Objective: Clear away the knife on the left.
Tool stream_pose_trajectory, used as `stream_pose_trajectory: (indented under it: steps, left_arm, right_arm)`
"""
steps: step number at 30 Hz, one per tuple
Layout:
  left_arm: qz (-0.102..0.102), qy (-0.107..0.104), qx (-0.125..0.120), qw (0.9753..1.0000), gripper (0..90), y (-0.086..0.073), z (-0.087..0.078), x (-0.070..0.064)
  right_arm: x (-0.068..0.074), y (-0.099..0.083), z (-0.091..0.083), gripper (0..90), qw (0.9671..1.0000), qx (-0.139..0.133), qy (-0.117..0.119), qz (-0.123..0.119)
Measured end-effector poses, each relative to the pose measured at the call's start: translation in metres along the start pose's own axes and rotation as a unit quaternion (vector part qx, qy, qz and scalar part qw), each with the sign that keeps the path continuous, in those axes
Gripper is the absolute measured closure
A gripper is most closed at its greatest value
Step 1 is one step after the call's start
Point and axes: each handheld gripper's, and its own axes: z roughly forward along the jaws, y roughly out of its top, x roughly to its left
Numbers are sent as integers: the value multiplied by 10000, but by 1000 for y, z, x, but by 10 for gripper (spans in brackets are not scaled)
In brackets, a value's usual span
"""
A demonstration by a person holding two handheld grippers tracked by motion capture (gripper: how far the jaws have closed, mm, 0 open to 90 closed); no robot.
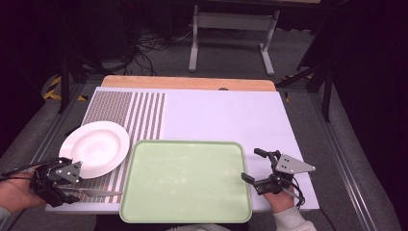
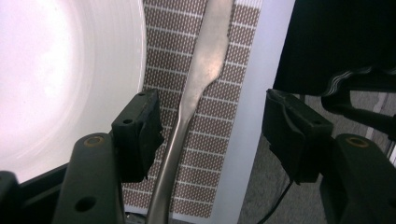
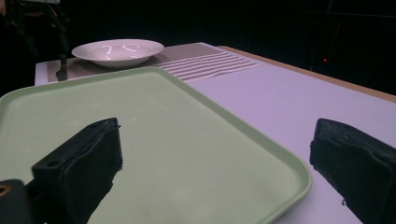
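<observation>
A metal table knife point(image 2: 205, 60) lies flat on the brown patterned mat point(image 2: 233, 51), beside a white plate point(image 2: 56, 79). My left gripper point(image 2: 212, 126) is open around the knife's handle, which runs close along one jaw. From above, the knife point(image 1: 98, 193) points right from the left gripper point(image 1: 72, 185) at the table's front left, just below the plate point(image 1: 96, 148). An empty pale green tray point(image 1: 185, 180) sits front and centre. My right gripper point(image 1: 251, 165) is open at the tray's right edge, one jaw over the tray point(image 3: 163, 116) and one over the white table.
The white board point(image 1: 226, 118) covers the table behind and right of the tray, with a wooden strip point(image 1: 187, 83) along its far edge. The striped mat point(image 1: 139, 113) covers the left part. The table's front edge is close to both hands.
</observation>
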Motion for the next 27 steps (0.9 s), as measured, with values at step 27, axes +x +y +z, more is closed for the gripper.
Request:
stream_pose_trajectory:
  steps: [27]
  left_arm:
    - [378,213,939,9946,603,-6,21,14]
  right_arm:
    - [0,0,1,31,10000,32,44,19]
